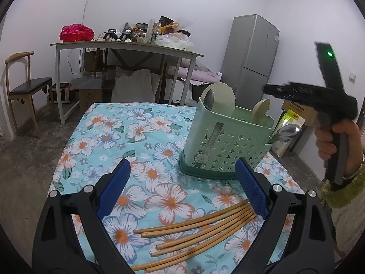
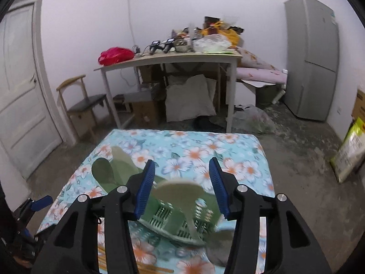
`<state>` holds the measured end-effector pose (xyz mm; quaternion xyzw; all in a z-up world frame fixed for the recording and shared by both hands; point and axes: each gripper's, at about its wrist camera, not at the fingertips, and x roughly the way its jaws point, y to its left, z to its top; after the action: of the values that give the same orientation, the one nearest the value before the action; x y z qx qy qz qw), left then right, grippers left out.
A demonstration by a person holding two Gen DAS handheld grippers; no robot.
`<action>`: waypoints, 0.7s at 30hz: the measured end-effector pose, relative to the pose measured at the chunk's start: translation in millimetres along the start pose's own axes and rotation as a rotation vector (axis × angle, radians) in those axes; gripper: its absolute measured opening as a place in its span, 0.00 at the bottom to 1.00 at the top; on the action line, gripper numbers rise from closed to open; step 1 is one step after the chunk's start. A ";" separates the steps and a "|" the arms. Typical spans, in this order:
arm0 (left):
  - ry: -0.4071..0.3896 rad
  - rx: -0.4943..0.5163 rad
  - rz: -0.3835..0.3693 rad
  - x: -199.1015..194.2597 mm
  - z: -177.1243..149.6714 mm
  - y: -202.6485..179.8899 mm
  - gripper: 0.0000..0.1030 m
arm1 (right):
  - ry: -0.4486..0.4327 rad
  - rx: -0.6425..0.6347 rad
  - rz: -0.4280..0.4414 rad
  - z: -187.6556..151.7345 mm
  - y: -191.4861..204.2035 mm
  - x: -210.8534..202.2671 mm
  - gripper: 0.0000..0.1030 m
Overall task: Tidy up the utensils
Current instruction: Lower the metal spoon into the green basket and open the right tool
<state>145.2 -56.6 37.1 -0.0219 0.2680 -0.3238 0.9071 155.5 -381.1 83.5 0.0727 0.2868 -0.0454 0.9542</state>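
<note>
A green perforated utensil basket (image 1: 225,141) stands on the floral tablecloth (image 1: 127,141). It holds two pale spatulas (image 1: 224,98) and a metal spoon (image 1: 209,99); another metal spoon (image 1: 286,132) leans at its right corner. Several wooden chopsticks (image 1: 196,235) lie on the cloth between my left gripper's fingers. My left gripper (image 1: 182,178) is open above them. My right gripper (image 2: 180,182) is open and empty, hovering above the basket (image 2: 178,223). In the left wrist view its body (image 1: 319,100) shows from the side; the fingers there are hidden.
A grey table (image 1: 127,45) loaded with clutter stands behind, with a chair (image 1: 25,84) at its left and a fridge (image 1: 253,57) at the right. A door (image 2: 20,86) is at the far left. Bags (image 2: 349,150) lie on the floor right.
</note>
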 end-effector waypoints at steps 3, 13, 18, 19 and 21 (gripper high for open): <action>0.004 0.000 0.003 0.8 -0.7 0.6 0.86 | 0.044 -0.051 -0.041 4.6 9.9 20.3 0.47; 0.016 -0.011 0.000 4.7 -1.7 2.8 0.86 | 0.050 -0.039 -0.126 -8.6 -14.9 0.8 0.38; 0.010 -0.003 0.001 3.1 -0.5 1.6 0.86 | 0.042 -0.027 -0.144 -15.8 -26.1 -12.0 0.38; 0.011 -0.004 0.003 3.0 -0.4 1.8 0.86 | 0.038 -0.025 -0.144 -17.3 -27.9 -14.2 0.38; 0.011 -0.007 0.005 2.7 -0.6 2.3 0.86 | 0.032 -0.016 -0.143 -19.6 -31.1 -17.1 0.38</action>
<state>148.0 -56.4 34.9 -0.0225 0.2741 -0.3209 0.9063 126.7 -407.7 73.3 0.0452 0.3070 -0.1100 0.9442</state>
